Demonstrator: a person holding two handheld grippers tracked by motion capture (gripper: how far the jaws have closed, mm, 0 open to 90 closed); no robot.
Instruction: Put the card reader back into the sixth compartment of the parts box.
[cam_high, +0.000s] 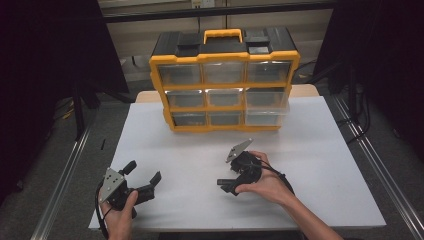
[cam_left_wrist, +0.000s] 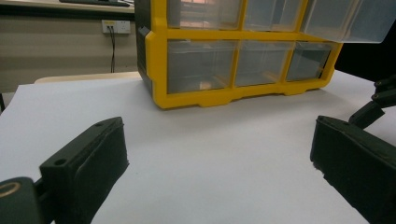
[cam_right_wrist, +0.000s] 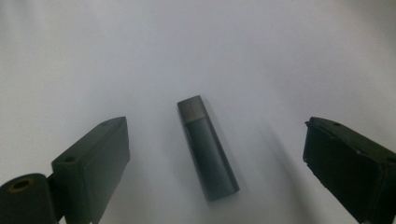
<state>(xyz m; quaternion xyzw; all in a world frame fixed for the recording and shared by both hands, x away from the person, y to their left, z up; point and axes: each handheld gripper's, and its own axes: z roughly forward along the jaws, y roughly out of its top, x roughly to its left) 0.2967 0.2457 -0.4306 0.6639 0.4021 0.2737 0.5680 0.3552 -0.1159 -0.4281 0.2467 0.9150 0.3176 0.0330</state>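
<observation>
Right gripper (cam_right_wrist: 215, 154) tipped down over the tabletop (cam_high: 320, 150), jaws spread wide, gripping nothing. Dark stick (cam_right_wrist: 207, 147) lying flat on the white sheet between those jaws, touching neither, grey cap end pointing away. Left gripper (cam_high: 142, 172) near the left edge, jaws also released and empty, aimed at the yellow drawer box (cam_high: 225, 90) at the far side. One clear drawer (cam_high: 266, 115), lower right, pulled out a little.

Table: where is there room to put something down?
Free: the white table right of the right hand-held gripper, and the strip between the left hand-held gripper and the cabinet. Crowded: under the right one, where a dark stick lies.
</observation>
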